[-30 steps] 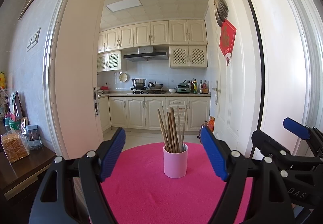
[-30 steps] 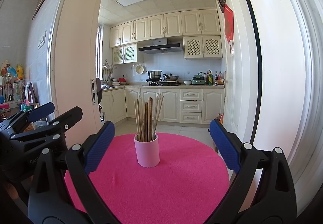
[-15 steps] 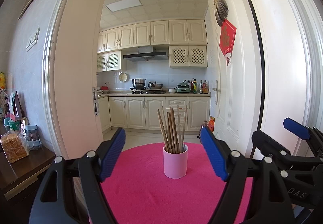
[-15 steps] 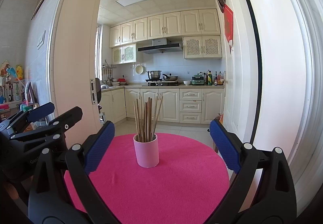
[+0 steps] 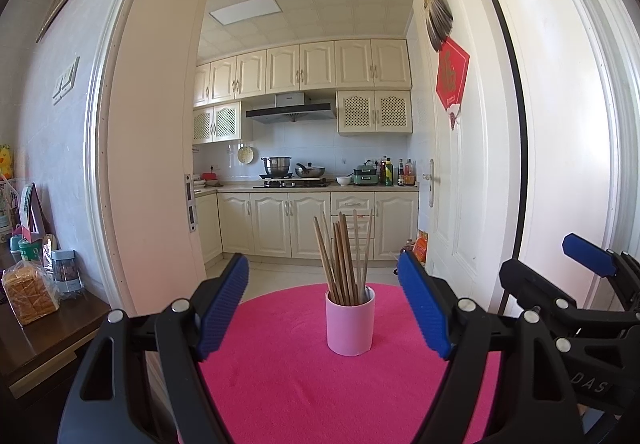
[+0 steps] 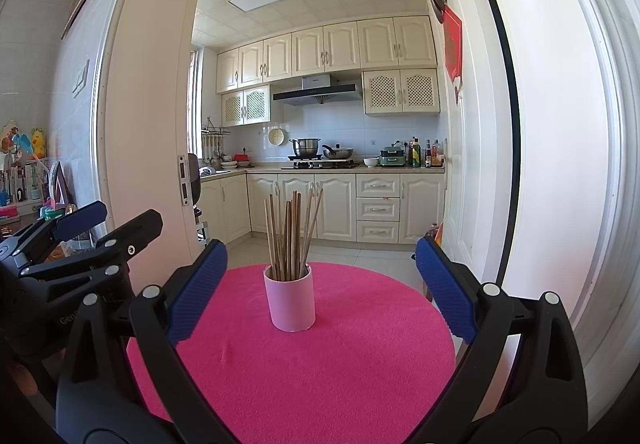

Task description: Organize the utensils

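While both tongs, left (image 5: 324,308) and right (image 6: 320,290), hang spread apart and hold nothing, one pink cup (image 5: 350,320) stands upright near the round pink counter's (image 6: 320,376) far edge, containing roughly ten wooden chopsticks (image 5: 344,260).

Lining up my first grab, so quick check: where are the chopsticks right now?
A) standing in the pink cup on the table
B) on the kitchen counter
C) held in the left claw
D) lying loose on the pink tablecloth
A: the wooden chopsticks stand bunched in the pink cup on the pink tablecloth; the left claw and the right claw are both open and empty.
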{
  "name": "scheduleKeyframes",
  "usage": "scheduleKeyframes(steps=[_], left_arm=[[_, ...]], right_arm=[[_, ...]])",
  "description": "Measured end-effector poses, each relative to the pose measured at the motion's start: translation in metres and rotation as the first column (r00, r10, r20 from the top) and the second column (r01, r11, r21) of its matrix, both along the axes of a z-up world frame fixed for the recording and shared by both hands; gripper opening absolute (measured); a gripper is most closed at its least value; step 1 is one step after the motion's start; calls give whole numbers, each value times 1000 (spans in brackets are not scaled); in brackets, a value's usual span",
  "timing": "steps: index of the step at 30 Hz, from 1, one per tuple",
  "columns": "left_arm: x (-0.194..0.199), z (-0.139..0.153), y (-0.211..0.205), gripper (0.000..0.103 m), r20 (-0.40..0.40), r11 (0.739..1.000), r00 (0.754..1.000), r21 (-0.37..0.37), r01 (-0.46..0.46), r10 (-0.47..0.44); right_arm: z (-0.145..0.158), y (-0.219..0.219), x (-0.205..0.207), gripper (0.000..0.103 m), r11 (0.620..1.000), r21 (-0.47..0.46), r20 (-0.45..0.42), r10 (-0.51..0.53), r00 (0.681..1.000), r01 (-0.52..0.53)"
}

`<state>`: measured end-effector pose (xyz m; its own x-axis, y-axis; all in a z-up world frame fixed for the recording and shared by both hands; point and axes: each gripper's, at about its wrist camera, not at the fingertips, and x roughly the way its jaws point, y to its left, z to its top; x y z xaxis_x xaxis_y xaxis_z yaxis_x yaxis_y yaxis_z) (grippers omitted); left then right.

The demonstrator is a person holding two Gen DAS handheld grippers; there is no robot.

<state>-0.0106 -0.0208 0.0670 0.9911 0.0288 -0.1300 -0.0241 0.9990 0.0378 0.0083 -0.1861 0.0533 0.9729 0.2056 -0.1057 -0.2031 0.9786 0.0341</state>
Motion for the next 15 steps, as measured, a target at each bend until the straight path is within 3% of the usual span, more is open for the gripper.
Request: scheduleKeyframes(steps=[15], left_arm=[[3,0,-1,76,-10,1000,1000,1,-1,1]], right_arm=[[0,0,3,93,1000,0,-7,1,1000,-1]])
